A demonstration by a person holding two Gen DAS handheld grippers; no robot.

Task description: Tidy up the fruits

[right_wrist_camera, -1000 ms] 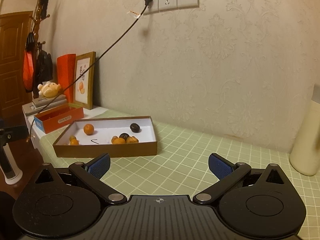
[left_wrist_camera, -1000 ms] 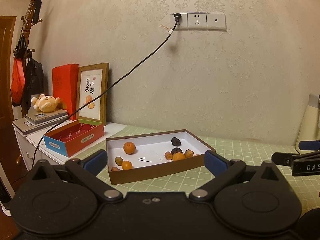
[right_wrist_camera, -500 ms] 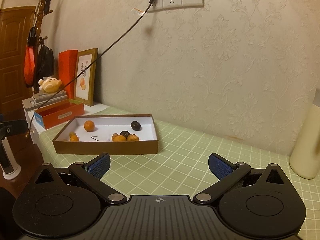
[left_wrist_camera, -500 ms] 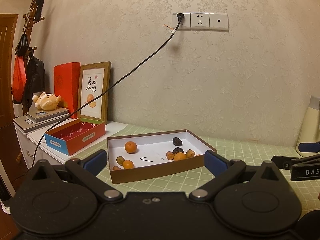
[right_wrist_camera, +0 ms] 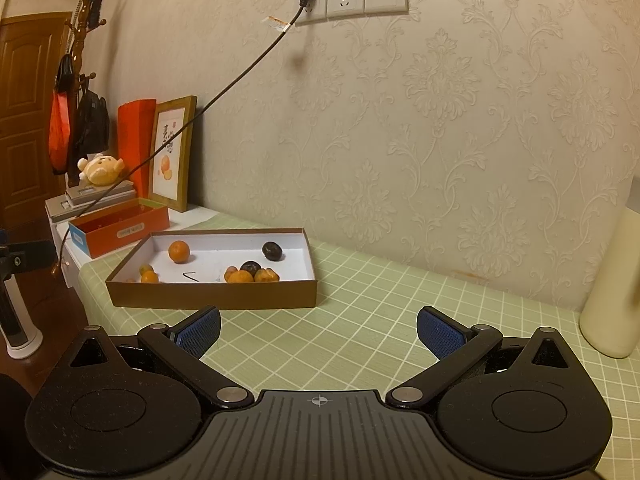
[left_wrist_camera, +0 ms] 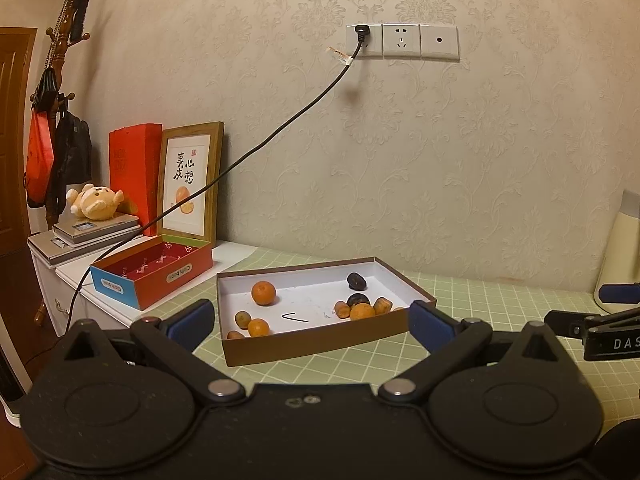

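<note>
Fruits, small orange and dark ones [left_wrist_camera: 362, 311], lie scattered in the shallow brown cardboard tray [left_wrist_camera: 320, 346]; both grippers, left [left_wrist_camera: 310, 324] and right [right_wrist_camera: 318, 330], hover spread wide, holding nothing; sorting stage unclear.

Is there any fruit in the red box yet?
No, in the left wrist view the red box shows only its bare red lining, and the fruit all lies in the brown tray.
</note>
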